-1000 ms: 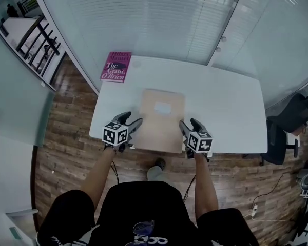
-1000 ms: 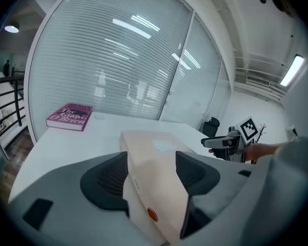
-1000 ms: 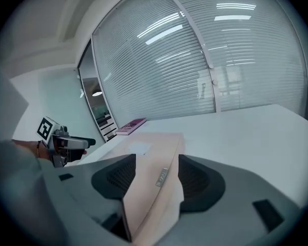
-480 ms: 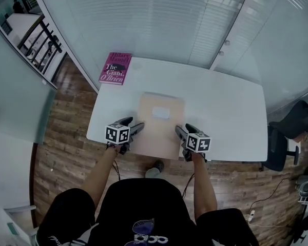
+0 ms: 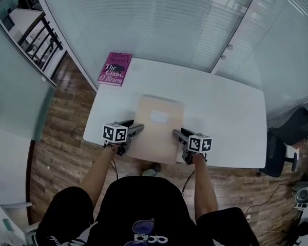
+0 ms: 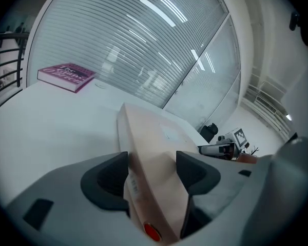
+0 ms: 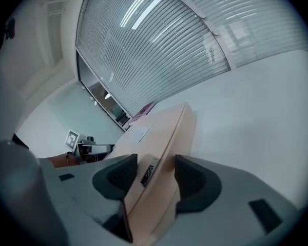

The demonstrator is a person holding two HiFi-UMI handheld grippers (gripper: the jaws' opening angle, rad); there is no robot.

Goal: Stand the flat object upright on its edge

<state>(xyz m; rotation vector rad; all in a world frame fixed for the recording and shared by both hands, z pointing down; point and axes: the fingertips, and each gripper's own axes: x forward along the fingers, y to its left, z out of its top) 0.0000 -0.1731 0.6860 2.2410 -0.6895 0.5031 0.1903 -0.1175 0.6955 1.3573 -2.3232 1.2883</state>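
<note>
A flat tan cardboard box [image 5: 159, 127] with a white label lies on the white table [image 5: 220, 111], its near edge at the table's front. My left gripper [image 5: 136, 129] straddles the near left corner. In the left gripper view the box [image 6: 154, 152] fills the gap of that gripper [image 6: 151, 170], whose jaws have just been opening and stand wide. My right gripper [image 5: 177, 135] holds the near right corner. In the right gripper view its jaws [image 7: 155, 176] have just been closing, and the pads lie against the faces of the box [image 7: 164, 132].
A pink book [image 5: 115, 68] lies flat at the table's far left corner and shows again in the left gripper view [image 6: 66, 76]. Glass walls with blinds stand behind the table. A dark office chair [image 5: 297, 127] stands to the right, on the wooden floor.
Both grippers have sunk a little and sit lower at the box's near corners. The box stays flat in about the same place.
</note>
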